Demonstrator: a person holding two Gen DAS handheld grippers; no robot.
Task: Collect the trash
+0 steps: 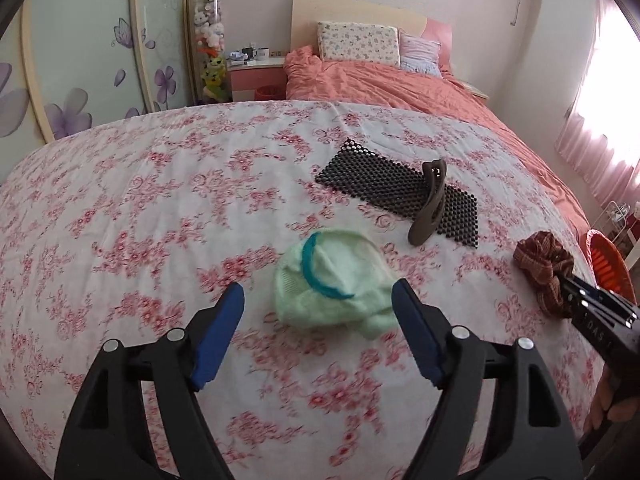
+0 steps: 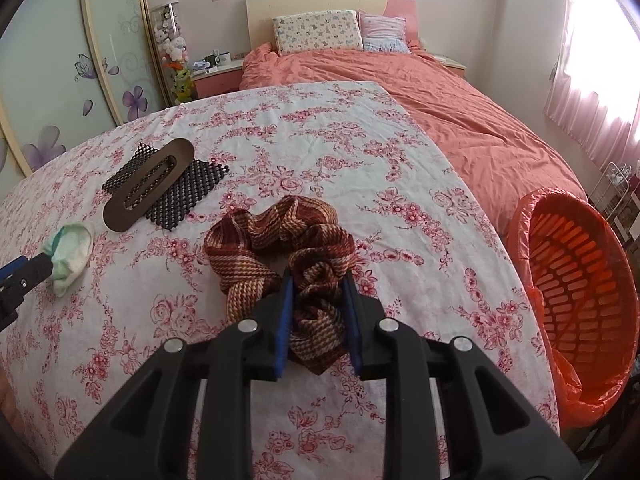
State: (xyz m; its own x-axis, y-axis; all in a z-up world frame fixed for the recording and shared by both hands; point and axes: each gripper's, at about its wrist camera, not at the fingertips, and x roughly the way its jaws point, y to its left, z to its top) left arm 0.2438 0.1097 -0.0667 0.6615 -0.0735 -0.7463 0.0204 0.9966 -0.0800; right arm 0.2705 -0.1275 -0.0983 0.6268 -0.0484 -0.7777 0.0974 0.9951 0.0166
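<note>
Right gripper (image 2: 318, 312) is pinching the brown plaid scrunchie (image 2: 280, 236), its blue pads pressed into the bunched fabric at six o'clock on the floral cloth (image 2: 360, 152). The orange-lined basket (image 2: 580, 280) waits at three o'clock, off the table edge. Only one fold is caught, so a quick swing could let it slide free. Left gripper (image 1: 318, 300) is spread wide, nothing between the jaws, the mint sock (image 1: 332, 284) just ahead at twelve; closing short would miss it.
</note>
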